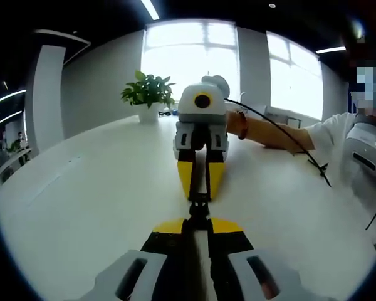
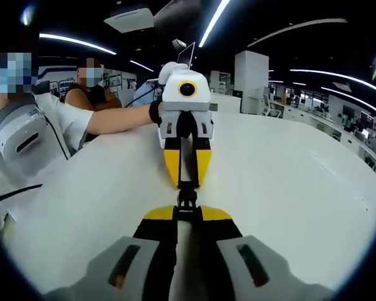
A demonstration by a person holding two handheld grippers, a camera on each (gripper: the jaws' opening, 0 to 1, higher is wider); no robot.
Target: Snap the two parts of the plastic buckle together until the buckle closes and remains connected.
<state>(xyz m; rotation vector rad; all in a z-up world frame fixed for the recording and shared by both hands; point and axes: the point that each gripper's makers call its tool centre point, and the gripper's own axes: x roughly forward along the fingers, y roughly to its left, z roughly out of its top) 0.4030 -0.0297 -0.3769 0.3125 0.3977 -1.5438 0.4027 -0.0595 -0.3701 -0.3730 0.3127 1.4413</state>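
White tabletop (image 1: 81, 207) stretches under both my tools in a bright office w/ big windows and a potted plant (image 1: 148, 94) at the far edge. My left gripper (image 1: 197, 227) and right gripper (image 2: 187, 213) point nose to nose just above the table, and the small black buckle (image 1: 199, 205) sits between their tips, its two halves meeting end to end. Both sets of jaws are pressed nearly together, each pinching one half of the buckle; from the right gripper view the black piece (image 2: 187, 195) bridges the gap between the yellow tips. I can't tell whether the halves are fully clicked or just touching, since the join is tiny and dark. Main risk, as I judge it: if my hands aren't lined up straight, the prongs could jam at an angle and never latch. Squeezing so near the ends, a half could also slip or twist out of the jaws when I push. Letting go too soon could let it spring apart.
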